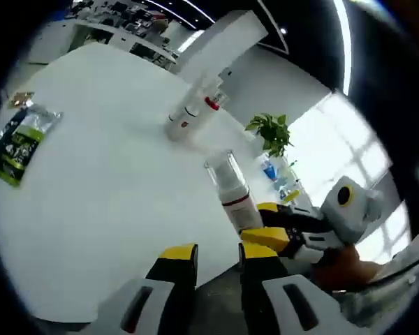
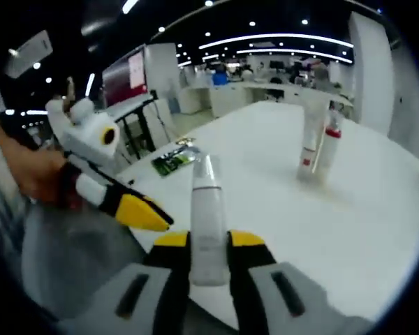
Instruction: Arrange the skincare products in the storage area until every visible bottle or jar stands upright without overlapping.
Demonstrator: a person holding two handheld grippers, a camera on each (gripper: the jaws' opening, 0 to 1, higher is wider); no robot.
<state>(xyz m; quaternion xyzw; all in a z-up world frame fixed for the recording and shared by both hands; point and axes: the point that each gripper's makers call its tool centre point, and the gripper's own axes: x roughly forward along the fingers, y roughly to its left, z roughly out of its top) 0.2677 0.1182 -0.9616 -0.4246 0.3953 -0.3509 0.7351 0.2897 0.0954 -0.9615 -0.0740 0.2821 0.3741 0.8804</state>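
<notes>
1. White and broad, the table (image 2: 377, 230) carries 2 upright bottles that stand touching side by side, well away from the grippers: a tall white tube bottle (image 2: 309, 145) with a small red mark low on its front, and a bottle with a red collar (image 2: 331, 146)
2. Right gripper (image 2: 209, 246): its yellow-tipped black jaws are closed on the lower body of a white pump bottle (image 2: 207, 222), which rises between them with its clear cap on top
3. In the left gripper view this pump bottle (image 1: 234, 190) shows a red band below the clear cap and is pinched at its base by the right gripper (image 1: 269, 225), which enters from the right, near the table edge
4. Left gripper (image 1: 218, 257): its jaws stand apart with a narrow gap and nothing between them, and they hover just off the near edge of the table (image 1: 105, 223)
5. In the right gripper view the left gripper (image 2: 157, 216) sits to the left of the held bottle, and a person's hand (image 2: 29, 174) grips it
6. Green and white, a flat sachet (image 1: 19, 143) lies on the table, well apart from the bottles; a smaller brownish packet (image 1: 19, 100) lies just beyond it
7. Beyond the table's far edge a green potted plant (image 1: 271, 132) stands before a bright window
</notes>
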